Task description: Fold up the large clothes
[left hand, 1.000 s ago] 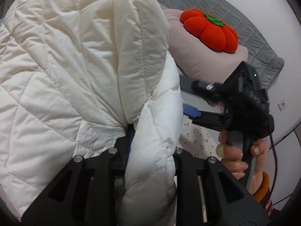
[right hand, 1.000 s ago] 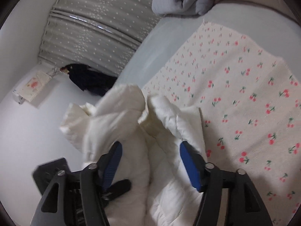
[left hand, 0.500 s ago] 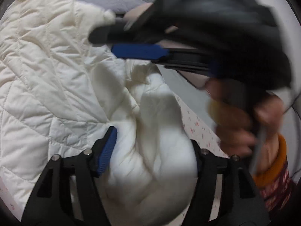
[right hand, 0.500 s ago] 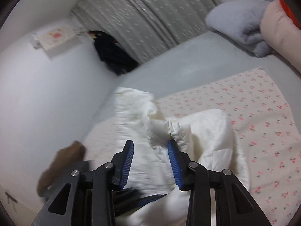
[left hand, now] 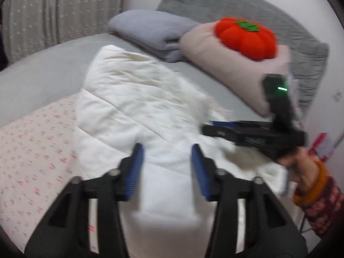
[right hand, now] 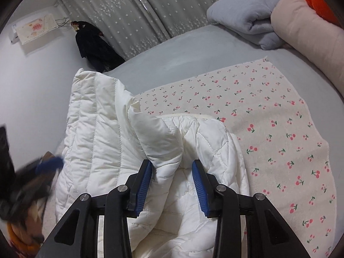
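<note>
A white quilted jacket [left hand: 129,99] lies bunched on a cherry-print cloth [left hand: 32,150] on the bed. My left gripper [left hand: 167,165] points down at it, and its jaws are closing on a thick fold that fills the gap between the blue pads. In the right wrist view the jacket [right hand: 96,133] rises in a ridge, and my right gripper [right hand: 172,172] is shut on a puffy fold of it. The right gripper [left hand: 215,126] also shows at the jacket's right side, in a person's hand [left hand: 301,167]. At the left edge the left gripper [right hand: 49,163] is a blur.
A folded grey blanket [left hand: 154,32], a pink pillow [left hand: 225,64] and a red pumpkin cushion [left hand: 247,36] sit at the bed's far side. The cherry-print cloth [right hand: 268,118] spreads to the right over the grey sheet [right hand: 182,53]. Curtains [right hand: 150,10] and a dark garment [right hand: 92,43] stand behind.
The left gripper let go of the jacket, drew back and up, and now narrows on a fold again. The right gripper closed on a fold. The jacket has sunk onto the bed.
</note>
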Tool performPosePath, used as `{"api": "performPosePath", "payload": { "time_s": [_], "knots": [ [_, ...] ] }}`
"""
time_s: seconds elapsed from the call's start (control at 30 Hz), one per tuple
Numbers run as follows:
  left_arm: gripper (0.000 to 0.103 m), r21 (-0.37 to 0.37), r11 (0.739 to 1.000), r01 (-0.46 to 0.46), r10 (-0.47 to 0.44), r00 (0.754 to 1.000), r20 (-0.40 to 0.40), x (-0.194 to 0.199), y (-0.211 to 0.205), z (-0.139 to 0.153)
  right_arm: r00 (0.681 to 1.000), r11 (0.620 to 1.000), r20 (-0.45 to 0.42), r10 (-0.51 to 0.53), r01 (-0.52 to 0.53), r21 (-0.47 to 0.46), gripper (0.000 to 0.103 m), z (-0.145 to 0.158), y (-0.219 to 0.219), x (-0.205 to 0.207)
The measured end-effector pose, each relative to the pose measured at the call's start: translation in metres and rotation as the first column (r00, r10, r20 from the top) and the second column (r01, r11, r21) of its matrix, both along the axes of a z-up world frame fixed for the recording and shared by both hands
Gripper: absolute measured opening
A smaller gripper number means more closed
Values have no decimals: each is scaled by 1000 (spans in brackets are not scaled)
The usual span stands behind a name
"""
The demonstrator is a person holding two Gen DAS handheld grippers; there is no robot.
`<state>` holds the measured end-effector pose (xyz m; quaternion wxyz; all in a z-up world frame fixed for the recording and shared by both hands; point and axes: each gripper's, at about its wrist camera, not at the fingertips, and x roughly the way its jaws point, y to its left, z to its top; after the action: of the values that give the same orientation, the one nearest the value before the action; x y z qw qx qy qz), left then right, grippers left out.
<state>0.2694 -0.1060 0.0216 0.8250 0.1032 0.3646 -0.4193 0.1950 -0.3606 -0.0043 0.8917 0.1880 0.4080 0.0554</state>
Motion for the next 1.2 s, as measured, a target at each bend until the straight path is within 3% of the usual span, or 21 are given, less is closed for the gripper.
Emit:
{"api": "performPosePath", "payload": {
  "time_s": [0.13, 0.23, 0.33, 0.47, 0.57, 0.73, 1.0, 1.1, 1.2],
  "knots": [
    [41, 12, 1000, -26, 26, 1000, 16, 27, -15, -18, 1000, 999, -13, -9, 8, -49, 39, -12, 5, 2],
    [40, 77, 996, -37, 35, 999, 31, 34, -30, -43, 1000, 1000, -19, -20, 20, -6, 39, -31, -2, 9],
    [40, 38, 998, -58, 59, 998, -19, 48, -23, -63, 1000, 999, -9, -25, 25, 44, 39, -47, -7, 9],
    [40, 0, 997, -72, 72, 996, 45, 40, -19, -83, 999, 997, 12, -38, 37, 70, 39, -61, -5, 8],
    [40, 19, 997, -71, 69, 995, 75, 35, -22, -81, 999, 997, 2, -40, 40, 63, 39, -59, -3, 6],
    [41, 26, 998, -64, 60, 990, 126, 22, -15, -61, 999, 1000, -36, -16, 17, 21, 43, -21, -2, 2],
    [42, -169, 986, 3, 14, 995, 98, 17, 27, -22, 991, 995, 106, 77, -70, -65, 43, 78, 15, -22],
    [42, -223, 975, -15, 39, 994, 104, 27, 37, -4, 986, 994, 123, 111, -108, -31, 43, 94, 35, -30],
    [42, -216, 975, -48, 82, 986, 149, 43, 35, 13, 977, 985, 127, 172, -167, -54, 43, 97, 64, -44]
  ]
}}
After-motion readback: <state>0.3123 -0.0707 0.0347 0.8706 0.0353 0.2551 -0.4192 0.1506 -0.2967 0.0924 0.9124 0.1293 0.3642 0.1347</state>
